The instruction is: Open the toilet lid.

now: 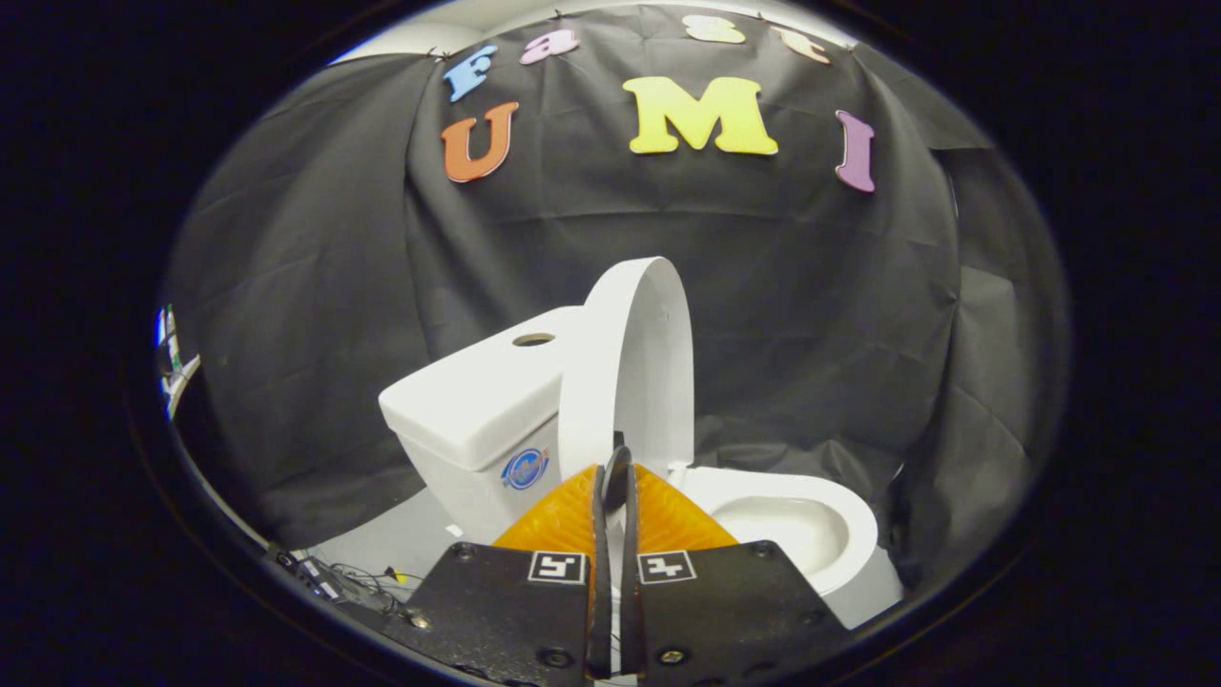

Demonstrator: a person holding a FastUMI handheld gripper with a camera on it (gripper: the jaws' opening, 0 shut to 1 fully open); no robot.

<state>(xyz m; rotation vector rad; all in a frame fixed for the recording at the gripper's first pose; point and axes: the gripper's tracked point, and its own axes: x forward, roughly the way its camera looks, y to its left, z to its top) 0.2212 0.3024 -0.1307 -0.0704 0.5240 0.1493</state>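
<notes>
Closed gripper [614, 477] before raised lid [630, 363], tank [477, 401] beside.

The white toilet lid [630, 367] stands raised, nearly upright, leaning toward the tank [477, 405], with the bowl [792, 525] open beside it, just beyond the tongs [615, 477], whose fingers are nearly closed, pressing on nothing.

The toilet [763, 520] sits on a pale floor [401, 549], with its tank [472, 410] side near the black cloth wall. A tangle of cables [334, 577] lies on that floor just off to the tank side.

The gripper [615, 477] fingers are closed together, nearly touching.
</notes>
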